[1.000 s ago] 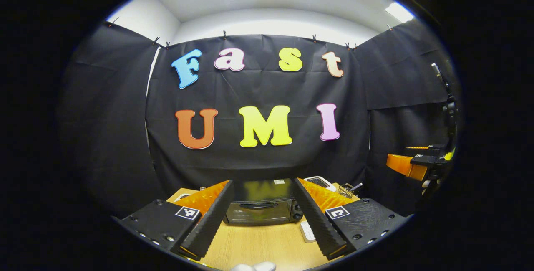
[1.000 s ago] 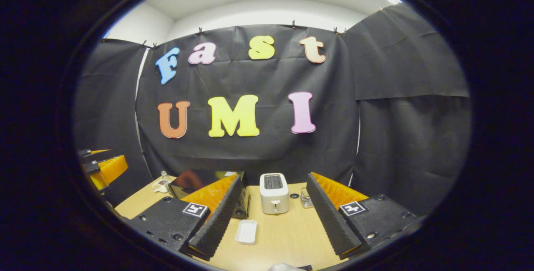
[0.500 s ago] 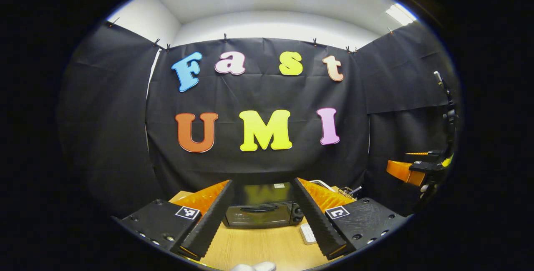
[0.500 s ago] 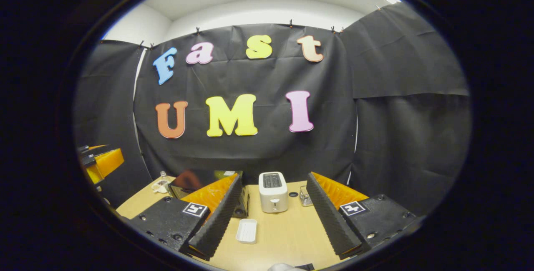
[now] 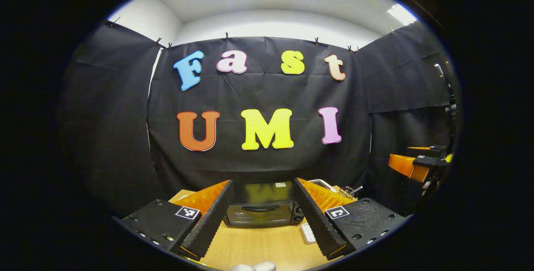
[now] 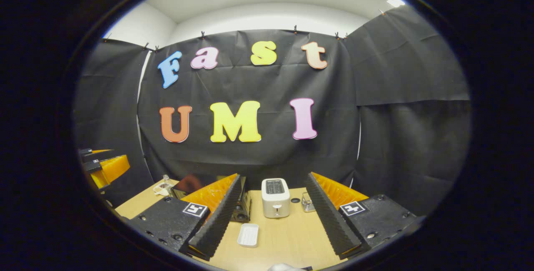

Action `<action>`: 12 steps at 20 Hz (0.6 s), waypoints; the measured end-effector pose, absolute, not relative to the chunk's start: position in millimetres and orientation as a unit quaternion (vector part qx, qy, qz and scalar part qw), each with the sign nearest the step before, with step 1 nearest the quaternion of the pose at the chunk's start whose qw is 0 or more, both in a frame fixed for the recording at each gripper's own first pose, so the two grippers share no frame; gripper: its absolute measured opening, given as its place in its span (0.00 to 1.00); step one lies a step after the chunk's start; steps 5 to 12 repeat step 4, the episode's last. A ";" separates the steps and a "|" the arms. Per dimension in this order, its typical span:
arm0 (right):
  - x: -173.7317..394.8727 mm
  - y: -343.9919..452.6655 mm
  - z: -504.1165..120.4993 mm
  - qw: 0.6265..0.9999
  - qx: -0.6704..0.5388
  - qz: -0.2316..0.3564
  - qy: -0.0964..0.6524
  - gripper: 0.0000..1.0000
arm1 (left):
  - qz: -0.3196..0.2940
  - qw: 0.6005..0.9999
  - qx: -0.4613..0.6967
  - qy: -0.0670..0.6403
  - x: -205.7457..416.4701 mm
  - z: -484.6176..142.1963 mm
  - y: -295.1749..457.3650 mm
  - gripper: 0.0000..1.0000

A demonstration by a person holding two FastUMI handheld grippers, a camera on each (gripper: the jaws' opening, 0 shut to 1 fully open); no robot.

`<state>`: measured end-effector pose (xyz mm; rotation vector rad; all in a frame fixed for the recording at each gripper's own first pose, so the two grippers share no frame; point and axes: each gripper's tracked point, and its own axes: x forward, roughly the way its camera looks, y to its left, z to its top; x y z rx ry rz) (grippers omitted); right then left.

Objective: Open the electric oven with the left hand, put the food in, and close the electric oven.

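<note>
My left gripper (image 5: 263,221) hides both ends of the oven (image 5: 262,209), so I see only the middle of its front, with the door closed and its handle (image 5: 260,207) along the top edge; my fingers frame it from well short, spread wide and holding nothing. In the right gripper view the oven (image 6: 244,204) is mostly behind my left-hand finger (image 6: 217,216), and just a dark corner with knobs peeks out beside the white toaster (image 6: 275,198). My right gripper (image 6: 273,221) is also spread wide and empty, hanging above the wooden table (image 6: 288,237). A small white tray (image 6: 248,235) lies on the table in front of the oven; I cannot make out anything in it, and in the left gripper view that tray (image 5: 307,232) is half covered by my finger. A small wire rack (image 6: 308,203) stands right of the toaster, too small to tell what it holds. Since half a second ago little has changed: the right gripper view has tipped slightly so the toaster sits lower, and the oven stays shut.
</note>
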<state>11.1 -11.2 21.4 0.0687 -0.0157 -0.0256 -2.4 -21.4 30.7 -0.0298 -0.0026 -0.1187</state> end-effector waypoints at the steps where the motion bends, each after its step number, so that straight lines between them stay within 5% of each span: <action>1: 11.5 -8.9 23.0 0.999 0.036 -0.010 -0.010 1.00 | -0.056 0.998 -0.014 -0.002 -2.4 31.4 -18.9 0.94; 3: 13.4 -6.6 21.9 0.999 0.035 -0.006 -0.009 1.00 | -0.052 0.998 -0.021 -0.004 -2.6 34.3 -17.2 0.93; 4: 14.3 -5.9 22.6 0.999 0.035 -0.004 -0.010 1.00 | -0.050 0.998 -0.022 -0.005 -1.7 35.0 -15.6 0.85; 12: 14.3 -5.9 22.6 0.999 0.035 -0.004 -0.010 1.00 | -0.050 0.998 -0.022 -0.005 -1.7 35.0 -15.6 0.85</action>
